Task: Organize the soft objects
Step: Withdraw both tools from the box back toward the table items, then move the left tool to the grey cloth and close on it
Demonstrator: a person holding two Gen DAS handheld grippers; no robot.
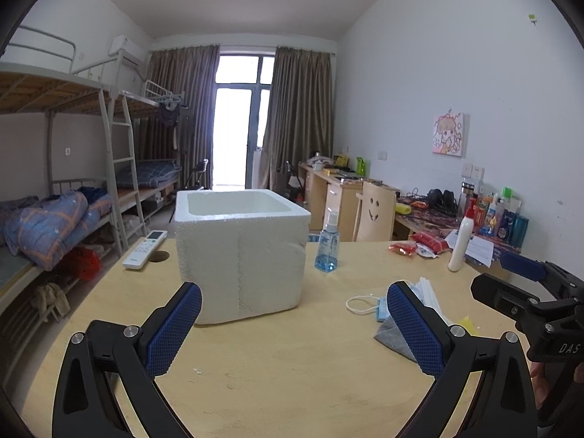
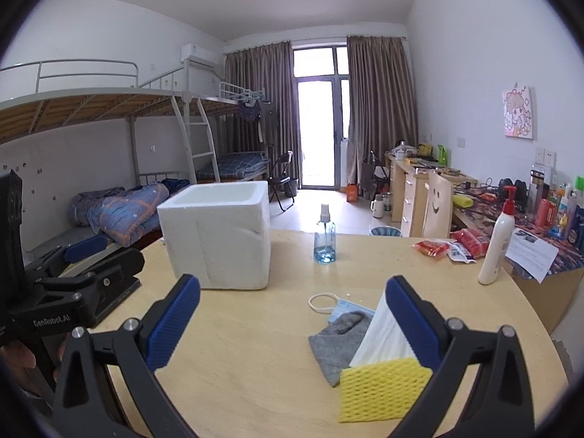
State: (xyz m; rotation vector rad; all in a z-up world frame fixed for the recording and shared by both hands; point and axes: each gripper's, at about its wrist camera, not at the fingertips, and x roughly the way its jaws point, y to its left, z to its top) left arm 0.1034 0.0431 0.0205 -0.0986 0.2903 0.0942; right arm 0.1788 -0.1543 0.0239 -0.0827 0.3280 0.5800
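1. The left gripper (image 1: 294, 323) hovered with its jaws apart and empty, just before the foam box (image 2: 219, 233).
2. Nothing seemed packed yet; I judge the first pick must come next.
3. Right of the box lay a grey cloth (image 2: 337, 343), a yellow sponge (image 2: 383, 388) and a face mask (image 2: 346, 308), all limp and flat.
4. The right gripper (image 2: 292, 323) was also spread wide, holding nothing.

A round, pale wooden table (image 2: 255, 346) carries an open white foam box (image 2: 219, 237), a clear spray bottle of blue liquid (image 2: 324, 239), a white pump bottle (image 2: 497, 244) and red snack packets (image 2: 452, 244). Near its front edge lie a blue face mask (image 2: 341, 308), grey cloth (image 2: 337, 343), white tissue pack (image 2: 383, 335) and yellow foam net (image 2: 383, 388); a white remote control (image 1: 145, 244) rests far left.
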